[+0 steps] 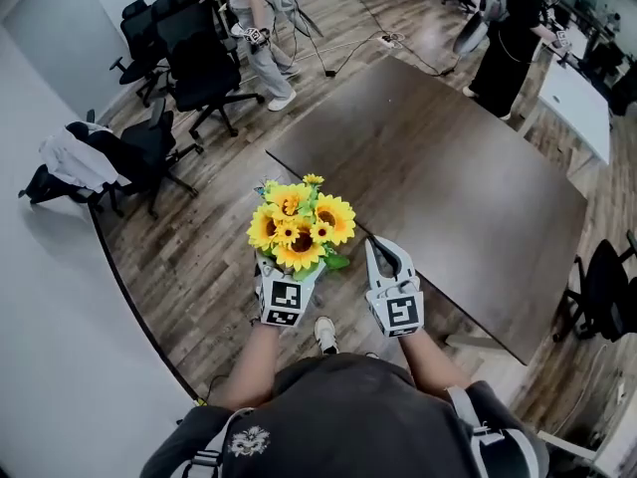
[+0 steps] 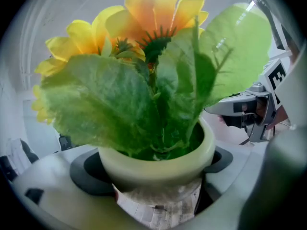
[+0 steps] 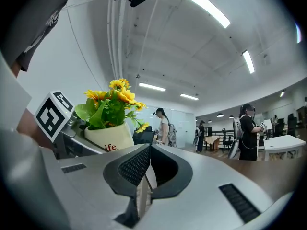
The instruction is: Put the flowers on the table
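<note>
Left claw (image 1: 287, 275) is clamped round the pot (image 2: 158, 166) of flowers (image 1: 301, 225); right claw (image 1: 389, 259) is closed, empty; dark worktop (image 1: 448, 167) lies far right.

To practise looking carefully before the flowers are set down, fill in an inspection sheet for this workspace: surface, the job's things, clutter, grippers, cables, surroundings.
Surface: dark table, bare, ahead and to the right.
Job's things: flowers in a pale pot, held up beside the table's near edge, not yet on it.
Clutter: nothing seen on the table.
Grippers: left gripper shut on the pot; right gripper shut, empty.
Cables: power strip with cables on the floor beyond the table.
Surroundings: office chairs at left, one draped with clothes; people standing at the far end.
</note>
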`<act>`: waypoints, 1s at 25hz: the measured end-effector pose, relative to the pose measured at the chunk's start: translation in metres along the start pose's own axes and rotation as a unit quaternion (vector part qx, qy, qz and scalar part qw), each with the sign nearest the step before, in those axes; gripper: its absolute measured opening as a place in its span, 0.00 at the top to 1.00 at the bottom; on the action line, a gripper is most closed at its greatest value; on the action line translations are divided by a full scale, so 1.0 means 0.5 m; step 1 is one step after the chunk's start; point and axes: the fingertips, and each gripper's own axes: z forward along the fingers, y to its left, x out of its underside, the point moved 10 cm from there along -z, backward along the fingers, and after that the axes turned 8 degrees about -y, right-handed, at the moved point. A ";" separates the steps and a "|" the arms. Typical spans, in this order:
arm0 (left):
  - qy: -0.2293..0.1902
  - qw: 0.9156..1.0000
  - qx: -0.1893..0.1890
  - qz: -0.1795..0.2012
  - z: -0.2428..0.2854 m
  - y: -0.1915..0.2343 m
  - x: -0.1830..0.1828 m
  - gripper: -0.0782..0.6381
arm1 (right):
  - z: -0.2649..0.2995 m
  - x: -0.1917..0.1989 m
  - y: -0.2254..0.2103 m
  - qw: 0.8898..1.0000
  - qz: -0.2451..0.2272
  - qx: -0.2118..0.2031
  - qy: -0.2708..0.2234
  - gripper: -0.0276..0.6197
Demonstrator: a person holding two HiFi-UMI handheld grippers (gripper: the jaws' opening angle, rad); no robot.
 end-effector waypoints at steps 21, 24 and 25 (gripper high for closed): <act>-0.039 0.993 0.109 -0.004 0.141 0.072 0.035 0.13 | 0.064 0.007 -0.003 0.992 -0.033 0.117 0.028 0.92; -0.044 0.991 0.126 0.000 0.164 0.057 0.029 0.13 | 0.055 0.011 -0.018 0.990 -0.031 0.135 0.028 0.92; -0.044 0.990 0.131 0.001 0.172 0.053 0.029 0.13 | 0.053 0.013 -0.024 0.989 -0.031 0.139 0.029 0.92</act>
